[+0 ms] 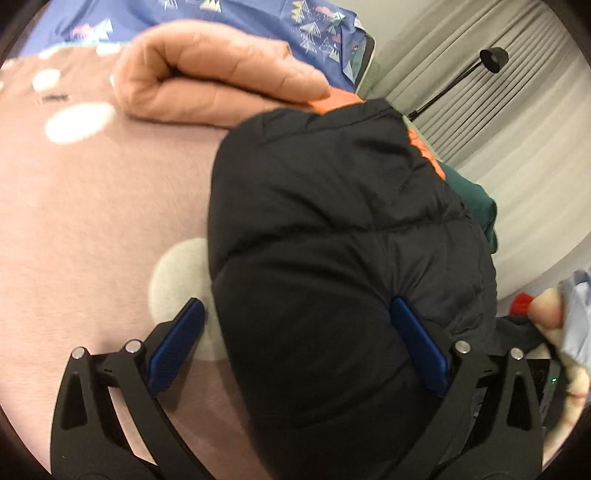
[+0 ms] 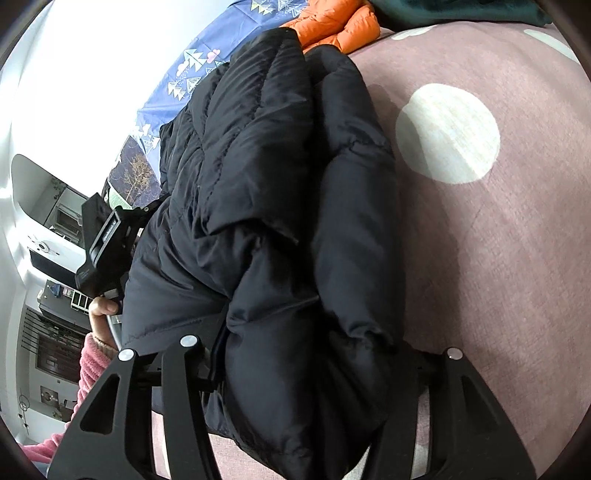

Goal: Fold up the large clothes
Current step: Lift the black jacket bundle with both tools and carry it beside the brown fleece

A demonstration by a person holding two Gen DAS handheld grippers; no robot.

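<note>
A black puffer jacket [image 1: 332,229] lies bunched on a pink bedsheet [image 1: 92,221] with white dots. In the left wrist view my left gripper [image 1: 295,339] stands wide open with its blue pads on either side of the jacket's near end, not pressing it. In the right wrist view the same jacket [image 2: 288,206] fills the space between the arms of my right gripper [image 2: 295,369]; its pads are hidden under the padded fabric. The left gripper's body [image 2: 107,236] shows at the jacket's left edge.
A folded peach quilted garment [image 1: 214,77] lies beyond the jacket, with an orange puffer [image 2: 332,22] and a dark green garment [image 1: 476,206] beside it. A blue patterned cover [image 1: 258,22] is at the back. Curtains and a black lamp [image 1: 491,59] stand to the right.
</note>
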